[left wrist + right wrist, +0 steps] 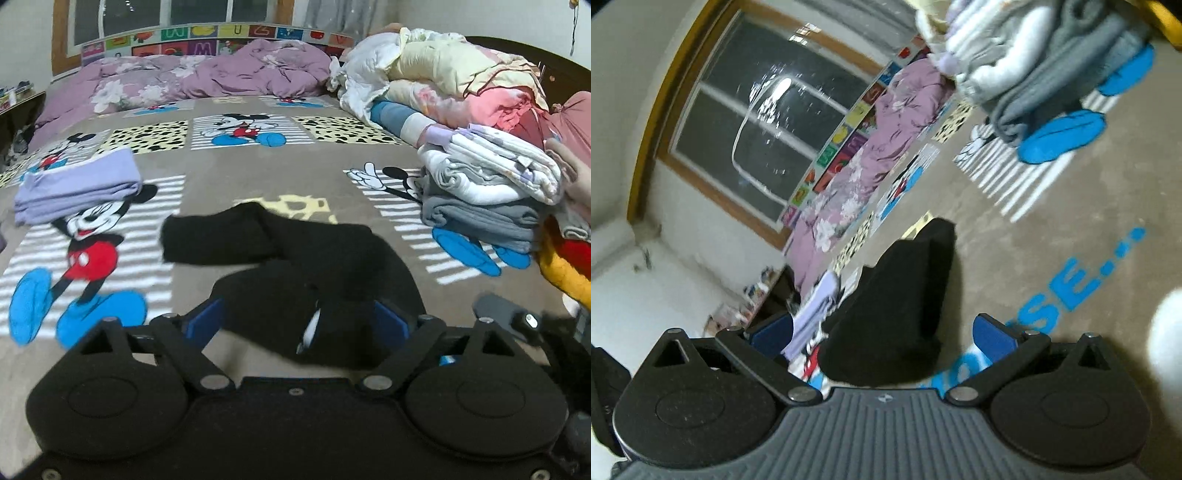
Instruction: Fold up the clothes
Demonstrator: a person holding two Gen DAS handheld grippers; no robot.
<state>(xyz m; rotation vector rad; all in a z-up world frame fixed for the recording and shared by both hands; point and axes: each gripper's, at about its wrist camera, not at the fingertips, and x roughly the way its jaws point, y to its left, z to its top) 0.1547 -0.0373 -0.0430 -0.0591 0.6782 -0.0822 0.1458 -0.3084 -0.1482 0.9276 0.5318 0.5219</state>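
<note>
Both sets of fingers stand spread, left gripper (295, 321) and right gripper (886, 332), black garment (295, 258) lying loose between them on the bed (314, 177); I fear it bunches or slips unpinched.

handheld gripper pair: build and finish

left gripper (297, 325): matte black housing, two round black side discs, black linkage bars on silver pivot screws, triangular cut-outs, blue fingers (207, 319). right gripper (882, 334): the same black discs, bars and silver screws, blue fingers (995, 334), but a grey ribbed centre plate.
</note>
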